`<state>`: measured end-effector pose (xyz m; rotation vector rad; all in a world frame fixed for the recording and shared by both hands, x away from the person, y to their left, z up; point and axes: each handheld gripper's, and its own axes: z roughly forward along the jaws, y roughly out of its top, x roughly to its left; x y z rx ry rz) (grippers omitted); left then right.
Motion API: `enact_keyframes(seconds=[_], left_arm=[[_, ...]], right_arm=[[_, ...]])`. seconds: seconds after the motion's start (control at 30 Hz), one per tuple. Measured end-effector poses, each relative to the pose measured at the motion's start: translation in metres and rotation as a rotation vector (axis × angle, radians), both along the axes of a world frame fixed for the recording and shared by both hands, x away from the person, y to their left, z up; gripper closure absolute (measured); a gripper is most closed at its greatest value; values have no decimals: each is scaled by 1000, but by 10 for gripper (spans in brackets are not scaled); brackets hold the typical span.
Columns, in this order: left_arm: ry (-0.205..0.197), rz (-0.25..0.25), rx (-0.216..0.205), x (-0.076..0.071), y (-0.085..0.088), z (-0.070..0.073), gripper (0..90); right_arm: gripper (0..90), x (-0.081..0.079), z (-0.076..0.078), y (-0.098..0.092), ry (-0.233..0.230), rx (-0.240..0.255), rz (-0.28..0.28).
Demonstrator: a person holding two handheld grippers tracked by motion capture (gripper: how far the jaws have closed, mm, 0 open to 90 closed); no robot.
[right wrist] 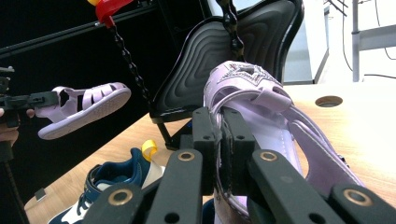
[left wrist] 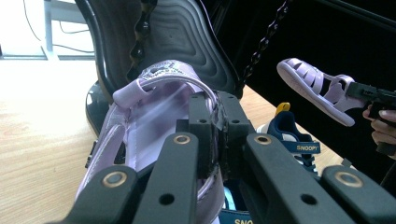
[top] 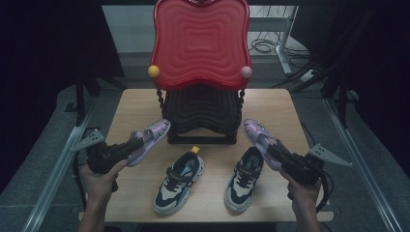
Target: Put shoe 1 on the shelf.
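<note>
At the far left of the high view, the left gripper (top: pixel 129 147) is clamped on the heel end of a lilac sandal (top: pixel 151 139), held clear of the table (top: pixel 130 104). The sandal's long axis runs up and to the right from the jaws, toe toward the rack (top: pixel 202 121). In the left gripper view the two black jaws stand close together, pinching the sandal's (left wrist: pixel 154 107) back strap between them.

Next to the right, two sneakers lie on the table, toes toward the person: the left sneaker (top: pixel 179 181) with a yellow heel tab, then the right sneaker (top: pixel 245 178). Neither is touched.

Behind them, in the middle, stands the rack, its black lower shelf under a red upper shelf (top: pixel 200 41).

At the right, the right gripper (top: pixel 276 151) grips the second sandal (top: pixel 258 135) by its heel end, also off the table, with its toe pointing up and left toward the rack. The right gripper view shows the jaws shut on its (right wrist: pixel 261 107) rear edge.

So both sandals aim inward at the rack from either side, each about equally near it. The black shelf lies ahead of each toe, just beside it. If the rack is the goal, each hand would likely need to push forward and inward along the sandal's own length.
</note>
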<state>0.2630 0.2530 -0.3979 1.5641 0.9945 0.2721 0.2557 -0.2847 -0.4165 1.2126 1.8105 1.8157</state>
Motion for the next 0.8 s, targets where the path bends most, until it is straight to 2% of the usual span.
enact_keyframes(seconds=[0.27,0.8], left_arm=[[-2,-12,15,6,-9,5,863],[-5,-22,45,17,-25,7,863]], right_arm=[[859,3,3,9,4,16,9],[858,8,6,26,4,15,47]])
